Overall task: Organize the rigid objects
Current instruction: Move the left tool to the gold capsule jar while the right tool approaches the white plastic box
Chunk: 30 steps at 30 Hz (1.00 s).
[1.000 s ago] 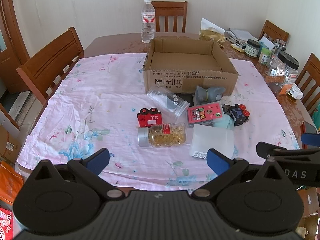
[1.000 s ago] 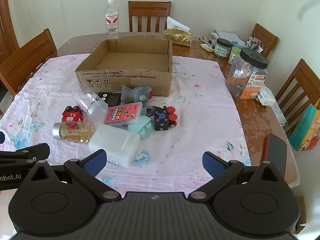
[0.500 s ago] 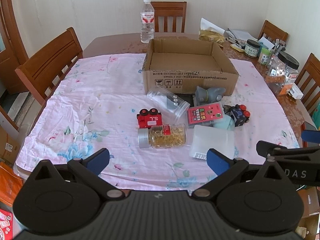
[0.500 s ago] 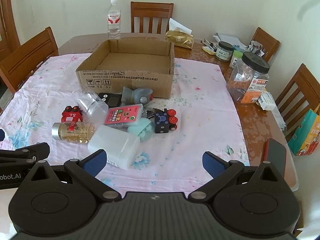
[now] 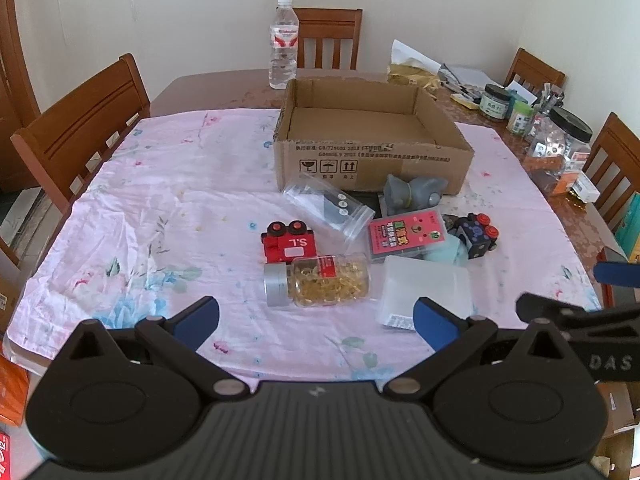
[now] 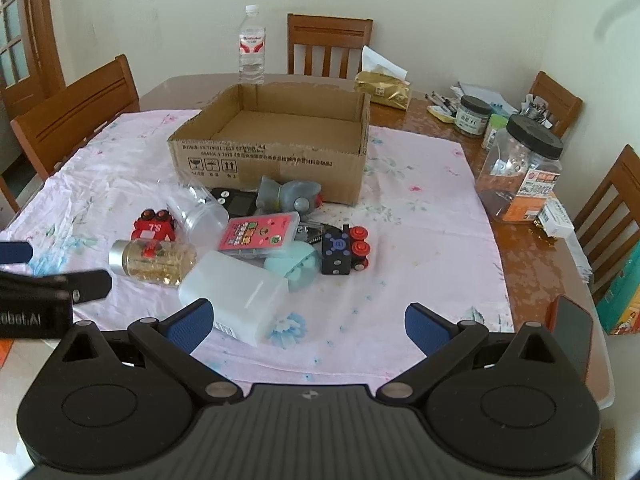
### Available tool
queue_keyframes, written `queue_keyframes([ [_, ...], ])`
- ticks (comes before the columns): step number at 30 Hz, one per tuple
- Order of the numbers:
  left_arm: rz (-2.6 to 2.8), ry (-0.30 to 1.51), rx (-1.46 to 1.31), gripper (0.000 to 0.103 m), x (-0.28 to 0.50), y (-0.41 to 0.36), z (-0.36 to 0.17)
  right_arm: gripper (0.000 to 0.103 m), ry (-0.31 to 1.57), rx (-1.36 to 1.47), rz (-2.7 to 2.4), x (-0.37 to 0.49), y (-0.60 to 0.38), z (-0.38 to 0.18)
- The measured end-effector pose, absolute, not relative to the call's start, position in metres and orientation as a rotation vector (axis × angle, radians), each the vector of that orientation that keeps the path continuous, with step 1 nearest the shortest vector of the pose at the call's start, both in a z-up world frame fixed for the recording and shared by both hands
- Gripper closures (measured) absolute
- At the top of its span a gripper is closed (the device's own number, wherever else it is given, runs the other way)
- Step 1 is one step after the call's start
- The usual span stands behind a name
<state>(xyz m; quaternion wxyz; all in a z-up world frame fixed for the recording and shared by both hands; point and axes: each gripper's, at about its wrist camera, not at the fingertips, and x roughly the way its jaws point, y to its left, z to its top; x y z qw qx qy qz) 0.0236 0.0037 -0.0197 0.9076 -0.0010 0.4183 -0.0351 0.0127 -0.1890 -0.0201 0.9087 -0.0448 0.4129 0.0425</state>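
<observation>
Left gripper (image 5: 316,316) low over the near edge of the table (image 5: 224,88), jaws spread wide, nothing between them. Right gripper (image 6: 308,322) likewise: jaws spread, nothing held.

Cardboard box (image 5: 372,140) sits well ahead of both jaws, open at the top, nothing visible inside; only bare cardboard floor shows.

Clutter lies between the jaws and the box, on a pink flowered cloth (image 5: 160,208):
- Pill bottle (image 5: 318,280) on its side just ahead of the left jaws, silver cap to the left, full of yellow capsules.
- Frosted white box (image 6: 232,294) just ahead of the right gripper's left finger, lid shut, contents not visible.
- Clear jar (image 5: 328,208) tipped on its side near the cardboard box, dark thing with pale dots seen through it; whether inside or behind, cannot tell.
- Red toy train (image 5: 289,242) touching the pill bottle's far side.
- Pink card case (image 5: 406,232) resting over a pale blue thing (image 6: 298,266).
- Black toy block with red wheels (image 6: 346,250) right of it.
- Grey toy figure (image 5: 412,194) against the cardboard box's front wall.

Far right: large clear jar with black lid (image 6: 520,172), partly filled.
</observation>
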Motion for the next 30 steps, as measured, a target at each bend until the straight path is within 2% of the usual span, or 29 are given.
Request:
queue_keyframes([
  [19, -0.079, 0.925, 0.035, 0.0, 0.112, -0.008, -0.076, 0.0, 0.952, -0.067, 0.039, 0.041, -0.214, -0.049],
  [30, -0.11, 0.979, 0.041, 0.0, 0.12, -0.002, -0.094, 0.0, 0.995, -0.025, 0.075, 0.062, -0.203, -0.059],
])
